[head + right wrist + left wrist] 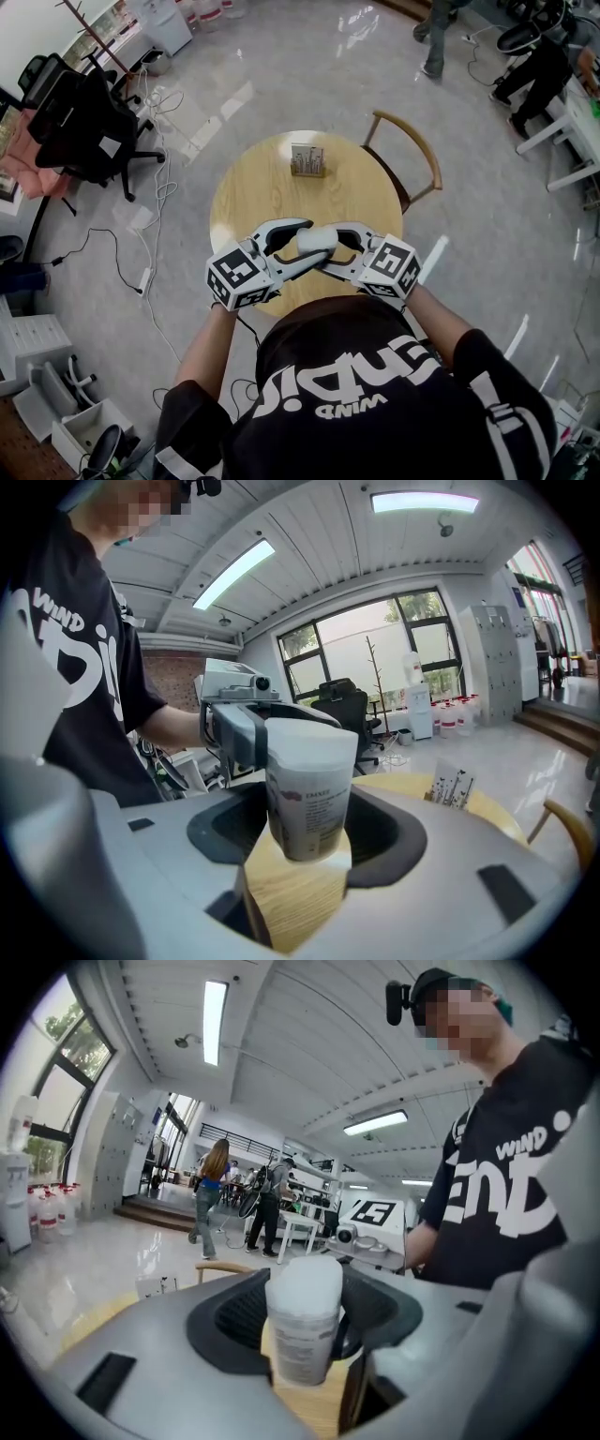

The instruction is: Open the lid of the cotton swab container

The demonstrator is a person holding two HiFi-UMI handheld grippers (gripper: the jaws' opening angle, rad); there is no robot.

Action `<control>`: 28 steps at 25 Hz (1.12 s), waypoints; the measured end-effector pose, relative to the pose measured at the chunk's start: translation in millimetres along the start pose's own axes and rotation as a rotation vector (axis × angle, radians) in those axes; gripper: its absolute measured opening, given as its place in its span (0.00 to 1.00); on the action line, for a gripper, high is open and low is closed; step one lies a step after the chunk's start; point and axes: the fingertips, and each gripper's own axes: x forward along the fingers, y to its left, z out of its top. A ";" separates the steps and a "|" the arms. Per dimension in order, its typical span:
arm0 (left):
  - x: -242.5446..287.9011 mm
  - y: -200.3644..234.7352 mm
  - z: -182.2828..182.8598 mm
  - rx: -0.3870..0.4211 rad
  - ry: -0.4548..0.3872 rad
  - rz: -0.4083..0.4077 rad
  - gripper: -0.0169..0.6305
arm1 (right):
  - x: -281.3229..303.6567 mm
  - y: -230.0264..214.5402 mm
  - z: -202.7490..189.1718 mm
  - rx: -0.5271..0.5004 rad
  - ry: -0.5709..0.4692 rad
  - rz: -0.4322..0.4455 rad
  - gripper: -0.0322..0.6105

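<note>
- My left fingers (211,1321) and right fingers (398,841) both clasp the tub (317,240), above the counter (253,187).
- From above its label is hidden, and the lid seam is unclear.

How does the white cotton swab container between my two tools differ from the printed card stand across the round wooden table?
The round white cotton swab container is a labelled cylinder; the small printed card stand is flat-sided. The container sits between the left tool and right tool; the stand is alone across the round wooden table. Both are whitish with dark print.
</note>
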 end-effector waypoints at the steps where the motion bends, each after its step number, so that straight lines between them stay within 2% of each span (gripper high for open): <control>1: -0.5 0.3 1.8 -0.034 -0.014 -0.006 0.40 | 0.3 0.2 0.0 -0.023 0.005 -0.009 0.43; 3: -1.6 1.6 3.6 -0.093 -0.026 -0.013 0.40 | 1.8 0.2 -0.9 -0.053 0.018 -0.021 0.43; 6: -1.5 4.1 0.8 -0.158 0.002 -0.028 0.40 | 4.0 0.2 -4.0 -0.049 0.028 -0.014 0.43; 12: -0.7 10.7 -1.1 -0.354 0.008 -0.054 0.40 | 4.9 -0.7 -8.9 -0.064 0.044 -0.010 0.43; 17: 0.0 7.6 0.3 -0.339 0.027 -0.045 0.40 | 2.9 0.8 -7.2 -0.049 0.035 0.001 0.43; 25: -13.1 23.8 7.7 -0.322 -0.026 0.025 0.40 | -9.9 -16.7 -14.2 0.014 0.031 -0.038 0.43; 27: -18.8 30.2 8.6 -0.325 -0.037 0.056 0.36 | -16.7 -23.2 -14.0 0.027 0.024 -0.058 0.43; 28: -21.6 33.9 8.3 -0.326 -0.043 0.078 0.31 | -20.1 -26.4 -13.8 0.031 0.020 -0.070 0.43</control>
